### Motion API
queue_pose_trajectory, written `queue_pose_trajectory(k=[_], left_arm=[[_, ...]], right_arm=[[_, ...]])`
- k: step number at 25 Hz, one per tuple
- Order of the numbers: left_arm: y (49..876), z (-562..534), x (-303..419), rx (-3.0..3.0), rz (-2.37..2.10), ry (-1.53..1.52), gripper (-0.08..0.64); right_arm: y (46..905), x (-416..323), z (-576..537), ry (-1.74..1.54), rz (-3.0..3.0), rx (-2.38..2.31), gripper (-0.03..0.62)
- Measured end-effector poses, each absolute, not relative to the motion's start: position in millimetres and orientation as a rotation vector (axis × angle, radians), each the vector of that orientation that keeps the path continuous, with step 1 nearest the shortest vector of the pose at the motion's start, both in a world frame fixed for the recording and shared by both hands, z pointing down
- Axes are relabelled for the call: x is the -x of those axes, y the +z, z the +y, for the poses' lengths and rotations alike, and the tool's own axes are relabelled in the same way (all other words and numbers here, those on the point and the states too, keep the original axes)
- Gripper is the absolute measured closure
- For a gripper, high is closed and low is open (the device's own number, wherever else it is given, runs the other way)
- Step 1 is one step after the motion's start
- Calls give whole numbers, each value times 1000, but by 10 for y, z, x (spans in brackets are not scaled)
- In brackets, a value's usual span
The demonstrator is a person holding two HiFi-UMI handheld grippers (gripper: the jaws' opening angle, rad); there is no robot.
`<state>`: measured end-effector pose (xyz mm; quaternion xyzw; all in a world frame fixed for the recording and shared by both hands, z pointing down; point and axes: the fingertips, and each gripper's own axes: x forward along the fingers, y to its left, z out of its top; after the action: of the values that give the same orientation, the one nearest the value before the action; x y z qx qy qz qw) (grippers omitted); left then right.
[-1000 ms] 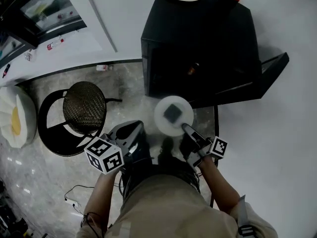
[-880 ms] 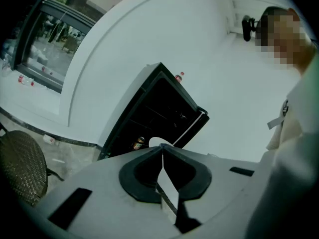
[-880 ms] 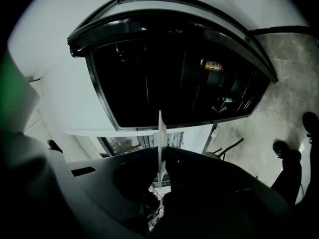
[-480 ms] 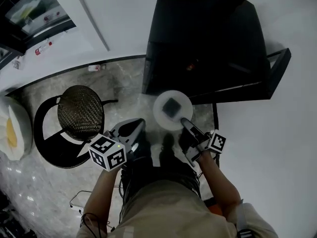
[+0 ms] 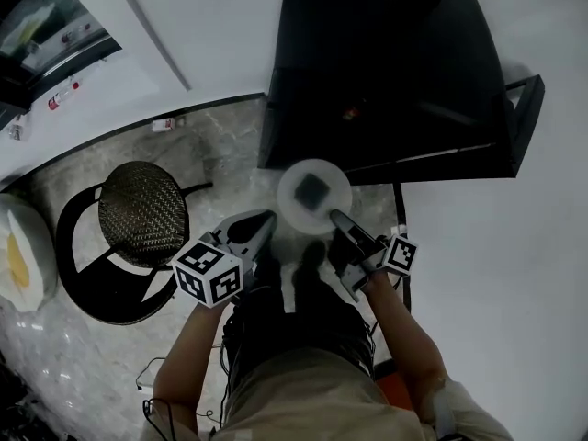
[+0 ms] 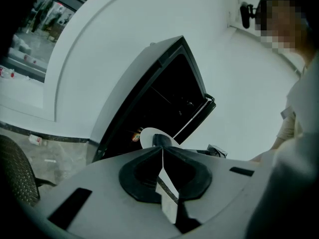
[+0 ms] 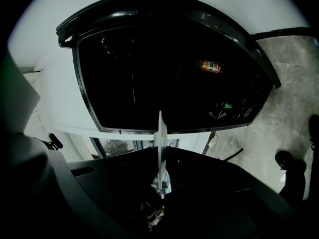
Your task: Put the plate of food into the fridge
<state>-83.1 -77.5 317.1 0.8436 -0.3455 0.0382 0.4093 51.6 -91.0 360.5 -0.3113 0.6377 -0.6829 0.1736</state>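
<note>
The head view alone shows the whole layout: one white plate point(image 5: 292, 206) with one dark square piece of food point(image 5: 314, 189) on it, held over the marble floor point(image 5: 220, 154) just in front of the black fridge point(image 5: 367, 53) and not inside it; the door point(image 5: 519, 136) stands open to the right. The right gripper point(image 5: 335, 217) is at the plate's near rim. The left gripper point(image 5: 269, 217) has its tips just beside the rim on the other side.

The right gripper view adds the grip itself. Here the plate point(image 7: 160, 133) shows edge-on as a thin white blade pinched between that gripper's point(image 7: 159, 151) nearly closed jaws. It also looks straight into the dark fridge point(image 7: 149, 73), where one orange can point(image 7: 210, 66) lies.

The left gripper view shows its own gripper point(image 6: 162, 146) with jaws drawn together on nothing; the plate point(image 6: 146, 137) and food point(image 6: 160, 139) sit just beyond the tips.

Counted: two grippers, one plate, one fridge, one can inside — plus one round black chair point(image 5: 142, 214) and one small bottle point(image 5: 165, 124) on the floor by the wall.
</note>
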Motion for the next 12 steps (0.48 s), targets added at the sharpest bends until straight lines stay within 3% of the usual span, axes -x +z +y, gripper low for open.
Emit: queue_pose_trajectory(k=[12], left_arm=[[3524, -786, 620, -2079, -890, 74, 548]], right_arm=[[4103, -632, -1078, -1939, 1832, 894, 561]])
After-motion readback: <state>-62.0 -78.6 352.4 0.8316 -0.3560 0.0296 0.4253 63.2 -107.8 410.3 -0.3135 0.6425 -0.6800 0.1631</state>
